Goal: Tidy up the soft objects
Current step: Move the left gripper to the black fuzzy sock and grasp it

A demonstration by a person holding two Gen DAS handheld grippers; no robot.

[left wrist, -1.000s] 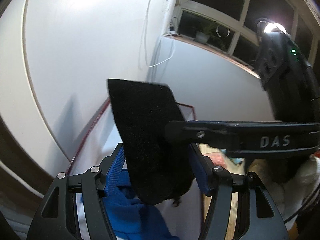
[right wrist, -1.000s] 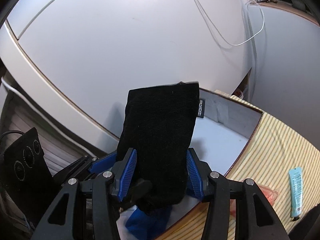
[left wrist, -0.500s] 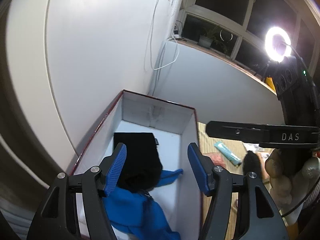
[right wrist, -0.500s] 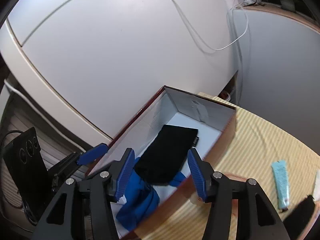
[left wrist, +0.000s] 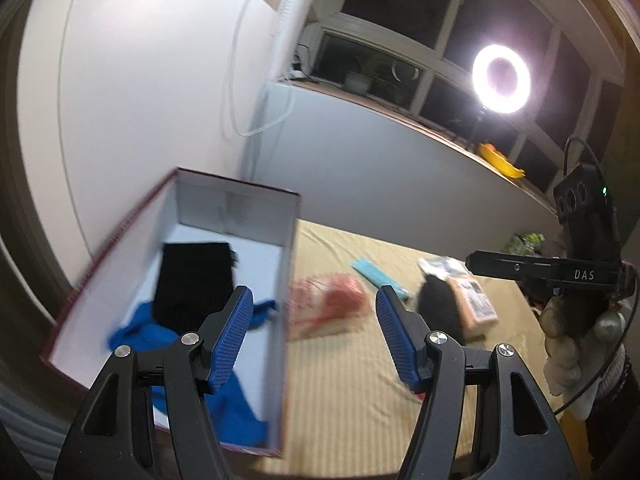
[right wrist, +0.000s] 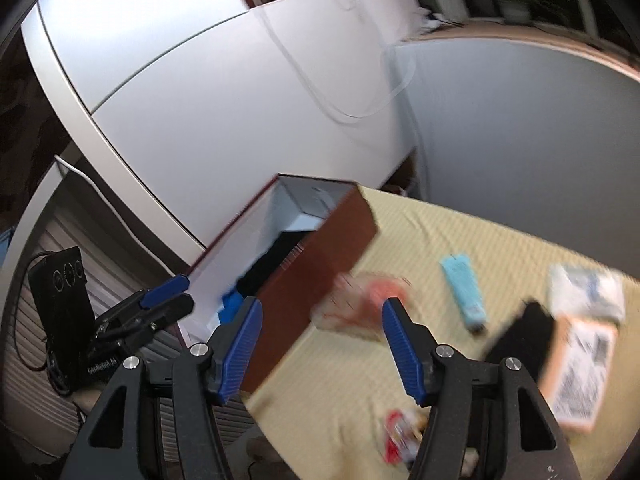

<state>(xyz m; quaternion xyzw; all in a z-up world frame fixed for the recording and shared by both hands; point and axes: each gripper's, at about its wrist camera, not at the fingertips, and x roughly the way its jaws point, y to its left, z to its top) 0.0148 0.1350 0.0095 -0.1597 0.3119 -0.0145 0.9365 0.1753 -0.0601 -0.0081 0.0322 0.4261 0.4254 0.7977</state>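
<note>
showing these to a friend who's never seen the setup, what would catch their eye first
Probably the glowing ring light by the dark window, upper right in the left wrist view. Next, the open box at left, a black cloth lying on a blue one inside, and both grippers, left and right, open and empty.

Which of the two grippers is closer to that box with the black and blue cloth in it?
Left. The left gripper hangs right over the box's near wall, one finger above its inside. The right gripper sits farther back, over the yellow mat beside the box.
</note>
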